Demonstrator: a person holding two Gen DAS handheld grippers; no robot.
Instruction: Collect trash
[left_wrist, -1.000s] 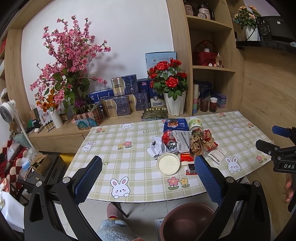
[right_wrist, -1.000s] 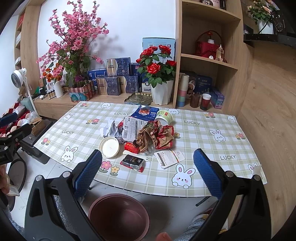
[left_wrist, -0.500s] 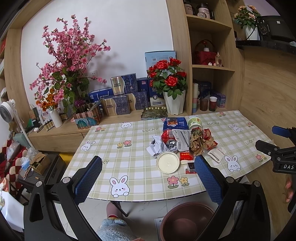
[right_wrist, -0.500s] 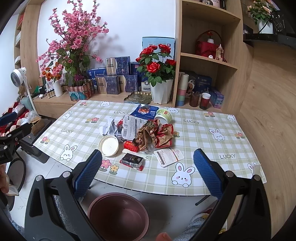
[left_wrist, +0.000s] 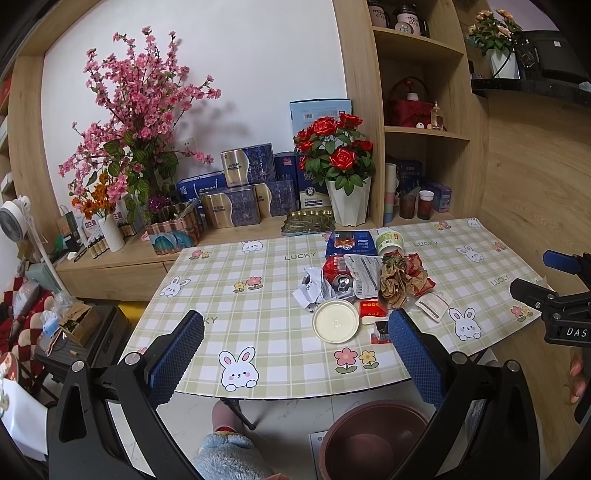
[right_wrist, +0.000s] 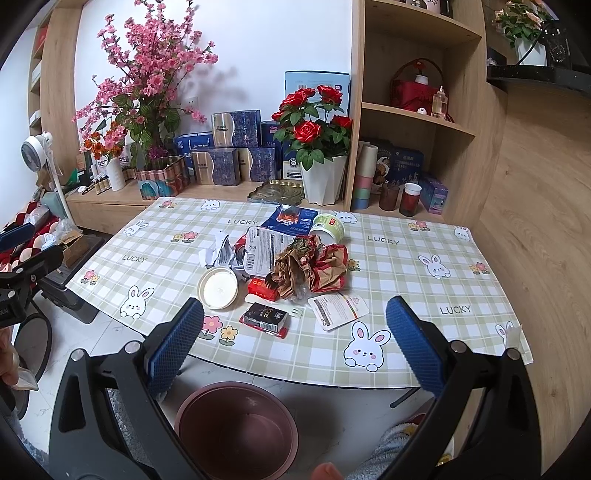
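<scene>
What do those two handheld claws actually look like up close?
Both the left claw and the right claw have black angular frames with silver bolts and two fingers faced in blue textured pads. The right one's body carries white letters "DAS".

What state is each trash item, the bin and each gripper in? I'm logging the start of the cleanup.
left gripper: open, empty.
right gripper: open, empty.
bin: upright on the floor, looks empty.
round lid: flat on the table.
soda can: on its side.
green cup: tipped over.
brown paper wrapper: crumpled.
</scene>
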